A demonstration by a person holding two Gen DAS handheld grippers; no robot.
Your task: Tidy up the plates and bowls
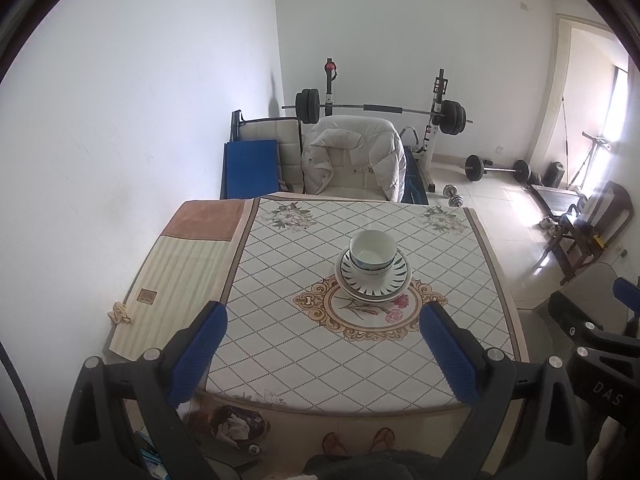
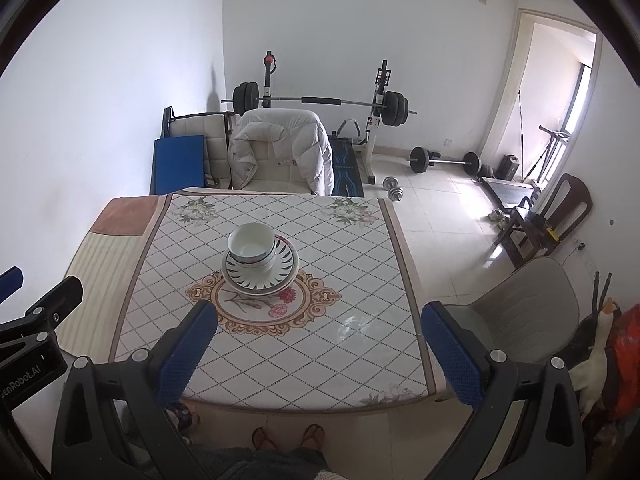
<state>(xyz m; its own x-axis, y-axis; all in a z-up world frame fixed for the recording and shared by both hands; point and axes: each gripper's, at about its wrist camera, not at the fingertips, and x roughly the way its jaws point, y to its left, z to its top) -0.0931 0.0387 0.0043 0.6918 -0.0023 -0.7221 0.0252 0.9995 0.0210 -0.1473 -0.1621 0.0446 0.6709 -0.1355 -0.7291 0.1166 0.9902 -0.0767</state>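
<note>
White bowls (image 1: 373,254) are nested on a stack of plates (image 1: 376,280) with a dark leaf-pattern rim, at the middle of the table. The same stack shows in the right wrist view, bowls (image 2: 252,249) on plates (image 2: 262,272). My left gripper (image 1: 326,316) is open and empty, held above the table's near edge, short of the stack. My right gripper (image 2: 320,320) is open and empty, above the near right part of the table, well back from the stack.
The table (image 1: 280,344) has a diamond-pattern cloth with a striped mat (image 1: 176,280) at its left. A chair with a white jacket (image 1: 356,156) stands behind it. A grey chair (image 2: 520,312) stands at the right. Weights and a bench rack (image 2: 320,104) stand by the far wall.
</note>
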